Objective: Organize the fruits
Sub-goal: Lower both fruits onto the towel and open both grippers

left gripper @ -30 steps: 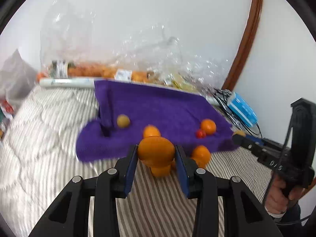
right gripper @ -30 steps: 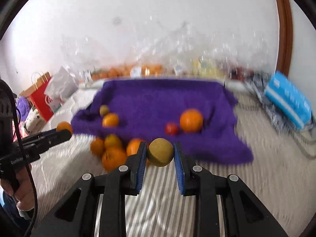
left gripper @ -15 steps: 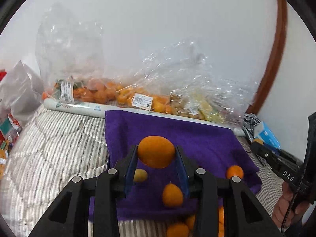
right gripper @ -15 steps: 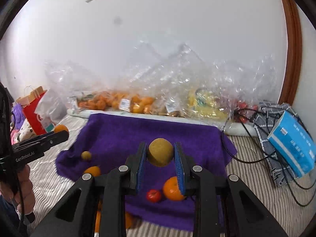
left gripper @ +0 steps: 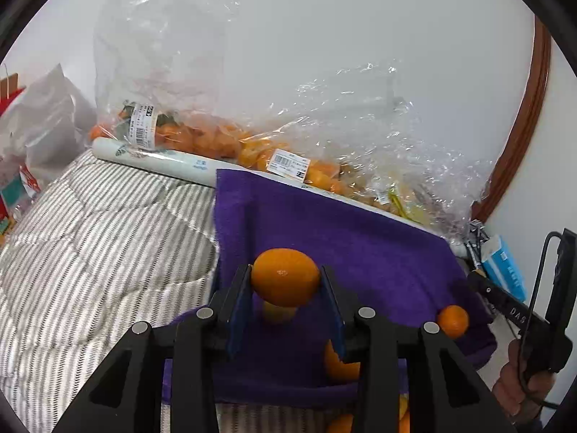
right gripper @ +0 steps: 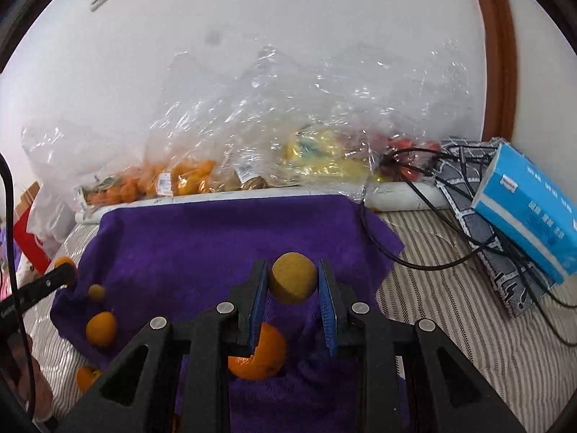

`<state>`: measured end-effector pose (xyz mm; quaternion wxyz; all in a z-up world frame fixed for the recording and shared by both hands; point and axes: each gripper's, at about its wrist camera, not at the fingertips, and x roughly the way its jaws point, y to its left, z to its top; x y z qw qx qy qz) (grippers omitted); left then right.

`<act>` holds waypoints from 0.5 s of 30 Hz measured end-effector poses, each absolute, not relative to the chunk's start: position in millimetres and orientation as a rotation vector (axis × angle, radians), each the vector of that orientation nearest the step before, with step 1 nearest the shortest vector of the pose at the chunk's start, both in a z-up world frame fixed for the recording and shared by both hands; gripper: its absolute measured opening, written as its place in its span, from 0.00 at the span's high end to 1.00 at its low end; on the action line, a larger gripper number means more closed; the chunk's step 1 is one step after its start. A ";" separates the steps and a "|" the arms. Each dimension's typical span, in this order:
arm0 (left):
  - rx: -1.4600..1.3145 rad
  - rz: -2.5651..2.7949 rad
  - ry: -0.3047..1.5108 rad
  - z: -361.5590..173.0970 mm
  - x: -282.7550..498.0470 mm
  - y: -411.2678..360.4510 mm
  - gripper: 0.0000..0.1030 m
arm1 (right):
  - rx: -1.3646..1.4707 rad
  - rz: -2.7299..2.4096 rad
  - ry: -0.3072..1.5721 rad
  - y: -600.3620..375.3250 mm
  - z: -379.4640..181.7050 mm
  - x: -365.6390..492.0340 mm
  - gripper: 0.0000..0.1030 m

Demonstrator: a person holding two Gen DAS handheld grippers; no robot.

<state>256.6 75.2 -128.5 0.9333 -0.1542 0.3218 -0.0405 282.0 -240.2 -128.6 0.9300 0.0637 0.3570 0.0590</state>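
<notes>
The orange [left gripper: 285, 276] in the left gripper [left gripper: 285, 288] and the yellow-brown fruit [right gripper: 294, 281] in the right gripper [right gripper: 293, 288], each pinched by jaws, could roll off the purple towel [right gripper: 216, 245] if released high.

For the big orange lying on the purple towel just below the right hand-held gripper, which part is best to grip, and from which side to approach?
Grip the big orange across its widest middle, coming from above. It is round and sits alone on the purple towel, so both sides look free for the pads. The right hand-held gripper is shut on a yellowish fruit, so it likely must release first.
</notes>
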 end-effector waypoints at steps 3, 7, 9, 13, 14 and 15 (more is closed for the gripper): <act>-0.356 -0.104 0.670 -130.2 258.5 78.0 0.65 | 0.144 0.116 0.735 -240.6 -132.3 282.9 0.73; -0.315 -0.090 0.666 -131.0 257.1 69.4 0.65 | 0.122 0.099 0.735 -238.6 -136.9 283.3 0.73; -0.307 -0.100 0.672 -132.2 257.3 65.1 0.65 | 0.122 0.099 0.740 -238.8 -139.6 284.0 0.73; -0.289 -0.104 0.684 -134.5 257.3 59.5 0.65 | 0.124 0.093 0.748 -239.2 -143.3 286.1 0.73; -0.289 -0.101 0.687 -135.0 257.9 59.2 0.65 | 0.130 0.096 0.753 -239.5 -144.5 286.5 0.73; -0.290 -0.101 0.690 -135.4 258.1 59.3 0.65 | 0.132 0.098 0.757 -239.4 -145.7 287.1 0.73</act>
